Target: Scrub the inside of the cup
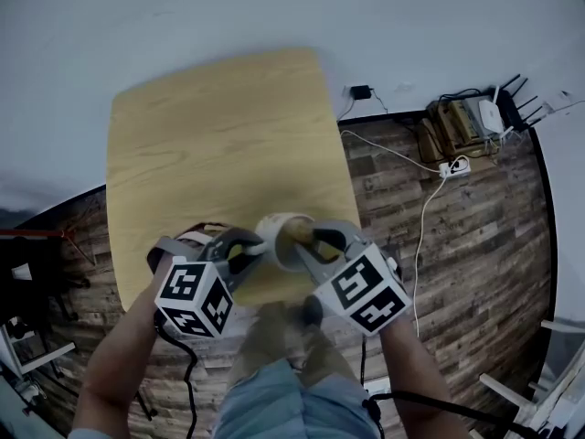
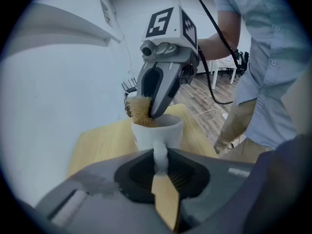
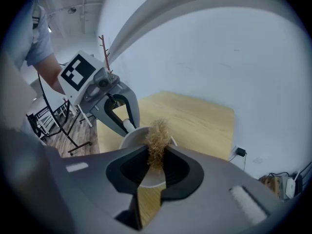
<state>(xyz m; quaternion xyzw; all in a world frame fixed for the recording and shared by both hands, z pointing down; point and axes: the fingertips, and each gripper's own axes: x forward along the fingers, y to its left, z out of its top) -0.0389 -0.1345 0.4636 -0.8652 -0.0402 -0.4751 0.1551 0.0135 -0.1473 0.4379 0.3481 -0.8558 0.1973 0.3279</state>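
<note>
White handled cup [image 2: 158, 132] aloft, tan fibrous scrubber [image 2: 140, 110] partly inside its mouth

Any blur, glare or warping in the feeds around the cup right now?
Head view: soft and dim throughout, fisheye bows the table edges, no glare on the cup. Left gripper view: dark round vignette, cup and scrubber fairly sharp. Right gripper view: same vignette, scrubber fibres soft, background edges bent into arcs.
</note>
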